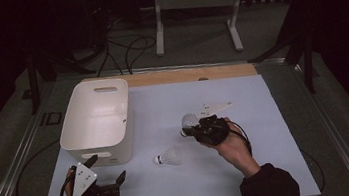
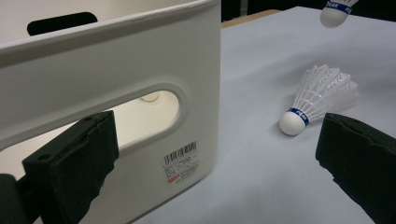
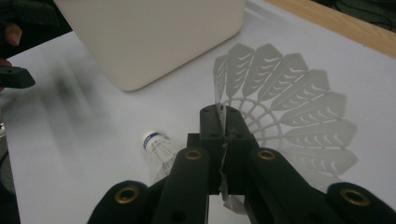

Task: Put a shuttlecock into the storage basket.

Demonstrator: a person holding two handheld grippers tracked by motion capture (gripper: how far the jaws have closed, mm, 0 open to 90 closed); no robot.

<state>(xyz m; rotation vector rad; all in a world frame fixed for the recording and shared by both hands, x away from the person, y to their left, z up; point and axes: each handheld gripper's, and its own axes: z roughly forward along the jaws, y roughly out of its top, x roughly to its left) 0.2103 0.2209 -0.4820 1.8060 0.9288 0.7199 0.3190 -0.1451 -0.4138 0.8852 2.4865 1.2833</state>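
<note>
A white shuttlecock (image 1: 189,122) hangs above the mat, right of centre, with my right gripper (image 1: 194,129) shut on it. In the right gripper view the jaws (image 3: 223,116) pinch the rim of its feathered skirt (image 3: 285,107). A second white shuttlecock (image 1: 168,157) with a blue band lies on its side on the mat, below the held one (image 3: 156,148). My left gripper (image 1: 107,170) stands open at the front left, close to the white bin's (image 1: 97,120) near wall. Its pads (image 2: 74,163) are wide apart with nothing between them, and the lying shuttlecock (image 2: 317,100) is ahead to the right.
The white bin (image 2: 116,60) has handle slots and a barcode label on its near wall. A pale mat (image 1: 267,132) covers the table, with a wooden strip (image 1: 190,74) along its far edge. Beyond the table stand a white frame (image 1: 196,4) and floor cables.
</note>
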